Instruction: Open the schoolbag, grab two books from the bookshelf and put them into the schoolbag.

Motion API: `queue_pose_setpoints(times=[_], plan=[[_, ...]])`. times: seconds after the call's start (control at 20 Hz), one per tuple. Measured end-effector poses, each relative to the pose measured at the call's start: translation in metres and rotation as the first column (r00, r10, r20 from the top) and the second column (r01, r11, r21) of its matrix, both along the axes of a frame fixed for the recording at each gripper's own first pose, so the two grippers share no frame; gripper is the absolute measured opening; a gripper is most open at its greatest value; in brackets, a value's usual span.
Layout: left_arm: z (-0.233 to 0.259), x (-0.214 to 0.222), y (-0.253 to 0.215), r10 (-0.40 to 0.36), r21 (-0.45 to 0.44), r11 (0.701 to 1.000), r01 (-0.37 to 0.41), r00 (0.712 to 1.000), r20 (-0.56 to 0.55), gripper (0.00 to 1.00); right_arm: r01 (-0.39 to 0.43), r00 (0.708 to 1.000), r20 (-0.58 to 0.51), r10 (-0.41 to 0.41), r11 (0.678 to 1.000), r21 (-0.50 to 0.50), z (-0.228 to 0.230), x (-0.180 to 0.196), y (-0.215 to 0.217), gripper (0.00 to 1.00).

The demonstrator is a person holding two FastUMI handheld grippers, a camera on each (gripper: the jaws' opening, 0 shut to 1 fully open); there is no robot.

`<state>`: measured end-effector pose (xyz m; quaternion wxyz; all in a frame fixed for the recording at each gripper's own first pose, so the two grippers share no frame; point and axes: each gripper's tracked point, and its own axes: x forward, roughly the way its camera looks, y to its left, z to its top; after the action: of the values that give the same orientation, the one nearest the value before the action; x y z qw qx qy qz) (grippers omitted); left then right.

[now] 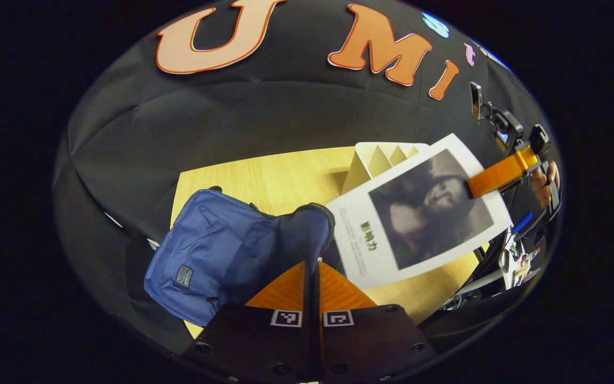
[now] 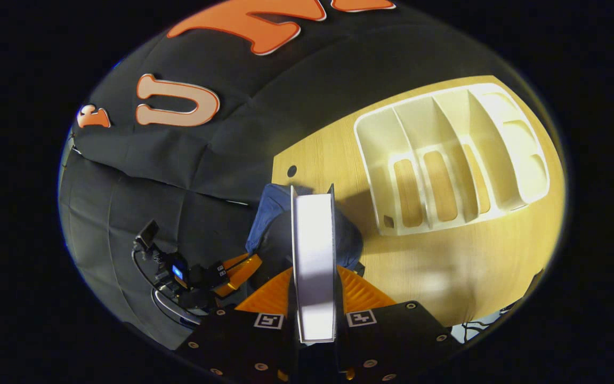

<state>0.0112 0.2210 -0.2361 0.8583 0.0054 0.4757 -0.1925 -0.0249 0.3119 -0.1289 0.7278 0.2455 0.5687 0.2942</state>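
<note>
Blue fabric schoolbag (image 1: 216, 250) lying at the left on the wooden table (image 1: 280, 176), top edge pinched up. Left gripper (image 1: 312, 272) closed together, fingers pressed onto a dark fold of the bag's opening, holding it raised. Further right, white book (image 1: 419, 213) with a grey photo cover hanging over the table just beside the bag's mouth, clamped at its far corner by the right gripper (image 1: 491, 178), hand (image 1: 544, 184) behind it. White bookshelf (image 1: 376, 160) partly hidden behind the book.

From the right gripper view: left gripper at lower left, then the book edge-on at centre, both fingers clamped on its covers, bag just past it. Bookshelf standing at right with bare slots.
</note>
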Motion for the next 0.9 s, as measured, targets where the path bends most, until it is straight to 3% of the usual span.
queue_pose_setpoints(times=[0.15,0.9], plan=[[0.001,0.001,-0.001,-0.005,0.004,1.000,0.005,1.000,0.002,0.01,0.008,0.999,-0.038,-0.008,1.000,0.014,-0.021,-0.005,0.020,0.28],[0.005,-0.004,-0.002,0.002,-0.008,1.000,-0.002,1.000,0.005,0.01,0.034,0.999,0.003,-0.034,0.999,0.001,-0.069,-0.020,0.105,0.28]])
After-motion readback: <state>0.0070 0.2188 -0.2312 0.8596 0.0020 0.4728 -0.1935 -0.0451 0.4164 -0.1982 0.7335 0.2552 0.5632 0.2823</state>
